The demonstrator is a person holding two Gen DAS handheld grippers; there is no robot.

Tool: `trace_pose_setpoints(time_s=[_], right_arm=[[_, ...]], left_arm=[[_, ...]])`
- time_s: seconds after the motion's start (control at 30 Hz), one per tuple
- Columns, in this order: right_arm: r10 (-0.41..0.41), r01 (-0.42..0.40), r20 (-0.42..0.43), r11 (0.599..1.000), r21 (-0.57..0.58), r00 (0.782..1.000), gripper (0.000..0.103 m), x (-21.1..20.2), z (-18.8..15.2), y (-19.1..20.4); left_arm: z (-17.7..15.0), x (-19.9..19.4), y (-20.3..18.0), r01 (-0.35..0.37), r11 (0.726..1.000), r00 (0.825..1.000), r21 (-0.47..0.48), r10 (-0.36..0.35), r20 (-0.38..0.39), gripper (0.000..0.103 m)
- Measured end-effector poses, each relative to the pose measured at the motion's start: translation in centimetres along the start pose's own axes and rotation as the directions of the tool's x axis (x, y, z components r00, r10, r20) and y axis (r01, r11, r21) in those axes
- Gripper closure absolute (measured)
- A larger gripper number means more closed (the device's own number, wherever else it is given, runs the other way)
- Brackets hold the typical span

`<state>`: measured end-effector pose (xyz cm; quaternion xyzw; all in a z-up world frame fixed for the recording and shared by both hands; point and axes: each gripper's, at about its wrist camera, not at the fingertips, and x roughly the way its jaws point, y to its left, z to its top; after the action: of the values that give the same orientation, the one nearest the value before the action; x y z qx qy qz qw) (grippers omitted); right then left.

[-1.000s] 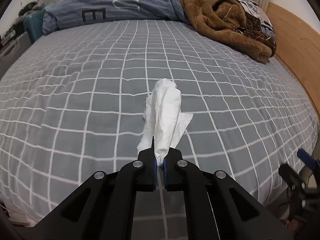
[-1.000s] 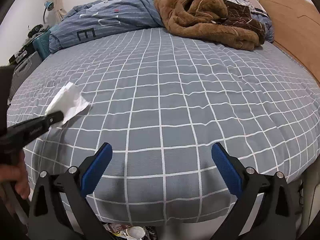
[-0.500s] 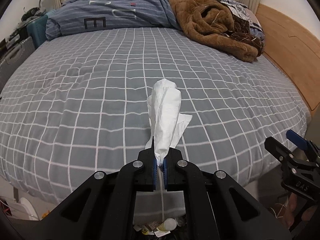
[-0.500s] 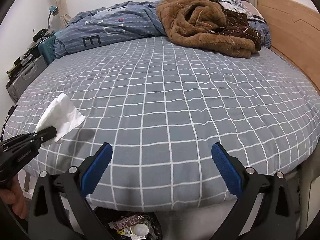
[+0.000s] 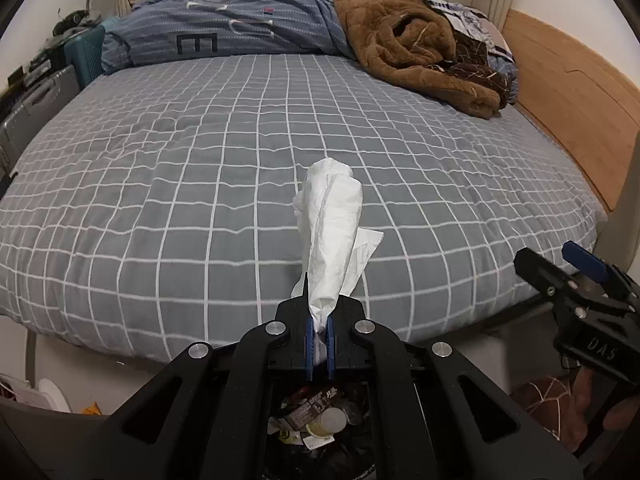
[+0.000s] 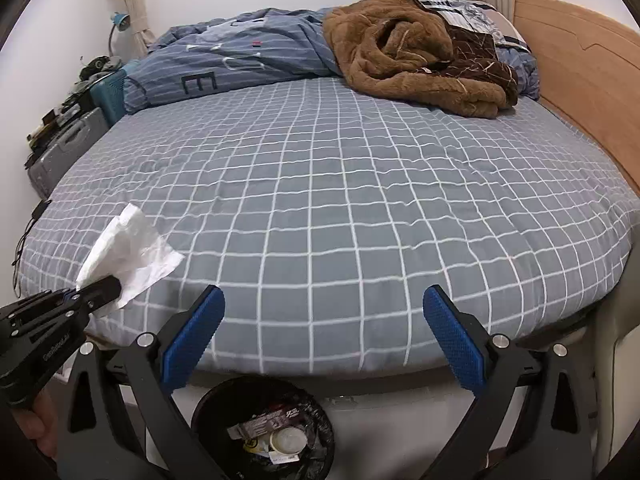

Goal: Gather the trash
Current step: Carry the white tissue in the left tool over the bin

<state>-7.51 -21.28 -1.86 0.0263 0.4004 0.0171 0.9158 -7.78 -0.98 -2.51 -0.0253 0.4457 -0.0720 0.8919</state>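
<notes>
My left gripper [image 5: 318, 330] is shut on a crumpled white tissue [image 5: 332, 240], which sticks up from the blue pads above the bed's near edge. The tissue also shows in the right wrist view [image 6: 128, 254], held by the left gripper [image 6: 102, 290] at the lower left. A black trash bin [image 6: 262, 430] with wrappers and a cup lid stands on the floor in front of the bed; it shows below my left gripper [image 5: 316, 420] too. My right gripper [image 6: 322, 332] is open and empty, over the bin and the bed edge.
The bed [image 6: 340, 208] has a grey checked sheet. A blue duvet [image 6: 240, 56] and a brown blanket [image 6: 412, 56] lie at the far side. A wooden headboard [image 6: 580, 80] is on the right. Cases and clutter [image 6: 68, 140] stand at the left.
Both grippers have pulled back from the bed and risen. The bed edge and the trash bin have come into view below them. The left gripper still holds the tissue.
</notes>
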Motion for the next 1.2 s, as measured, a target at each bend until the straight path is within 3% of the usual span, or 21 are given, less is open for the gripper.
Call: trace_pose_setpoints(time_s=[0.63, 1.2], right_arm=[[-0.004, 0.003, -0.034, 1.000, -0.011, 0.999, 0.008, -3.3, -5.4, 1.4], [0.026, -0.027, -0.157, 1.000, -0.001, 0.987, 0.007, 0.4, -12.3, 2.0]], left_arm=[[-6.9, -3.5, 0.9, -0.015, 0.999, 0.999, -0.032, 0.014, -0.041, 0.099], [-13.5, 0.2, 2.0, -0.040, 0.997, 0.987, -0.065, 0.030, -0.155, 0.099]])
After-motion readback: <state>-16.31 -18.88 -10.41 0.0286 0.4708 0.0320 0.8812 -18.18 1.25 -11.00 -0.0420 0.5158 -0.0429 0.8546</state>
